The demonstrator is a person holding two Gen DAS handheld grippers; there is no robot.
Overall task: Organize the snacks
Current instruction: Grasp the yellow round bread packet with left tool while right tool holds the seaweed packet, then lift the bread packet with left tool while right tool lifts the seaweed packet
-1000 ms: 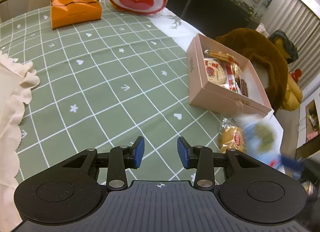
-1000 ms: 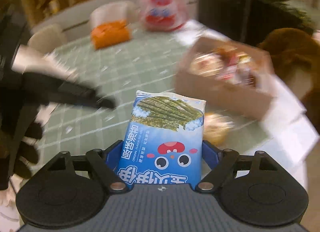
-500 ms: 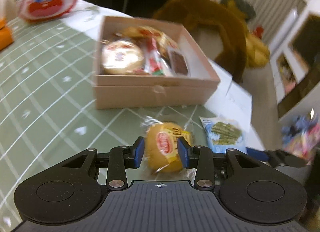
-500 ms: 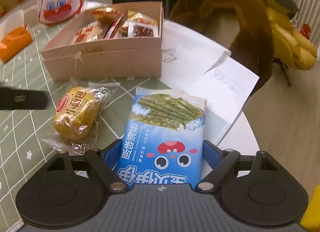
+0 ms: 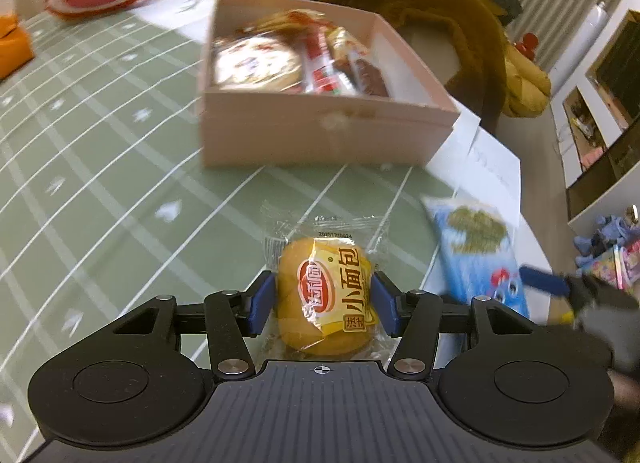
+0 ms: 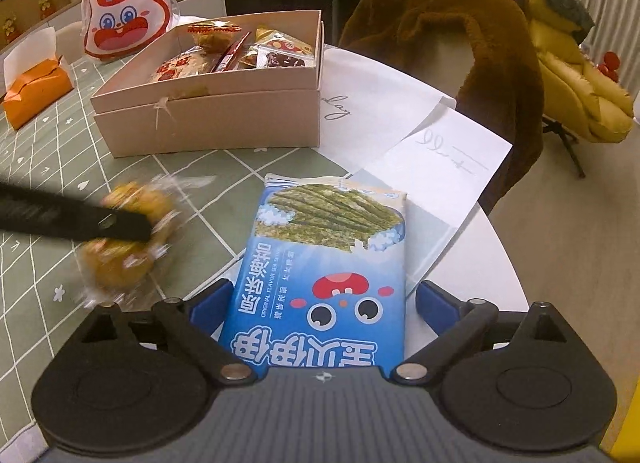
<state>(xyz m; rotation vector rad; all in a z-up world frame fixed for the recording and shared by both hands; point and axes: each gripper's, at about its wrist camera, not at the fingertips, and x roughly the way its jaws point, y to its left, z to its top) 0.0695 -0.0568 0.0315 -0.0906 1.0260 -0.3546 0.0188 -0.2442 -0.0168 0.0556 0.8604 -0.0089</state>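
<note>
My left gripper (image 5: 322, 301) is shut on a small yellow wrapped bun (image 5: 326, 295), just above the green checked tablecloth (image 5: 100, 167). The bun shows blurred in the right wrist view (image 6: 128, 239). My right gripper (image 6: 320, 303) holds a blue seaweed snack packet (image 6: 324, 259), which lies flat between its pads near the table's right edge; it also shows in the left wrist view (image 5: 476, 251). A pink cardboard box (image 5: 320, 131) with several snacks inside stands just beyond both, also in the right wrist view (image 6: 216, 115).
White paper sheets (image 6: 432, 155) lie right of the box at the table edge. A red-and-white rabbit bag (image 6: 124, 23) and an orange tissue box (image 6: 36, 91) sit at the far side. A brown furry chair (image 6: 460, 43) stands behind the table.
My left gripper swung right from the bare cloth to the bun and shut on it. My right gripper with the seaweed packet came down to the table near the box.
</note>
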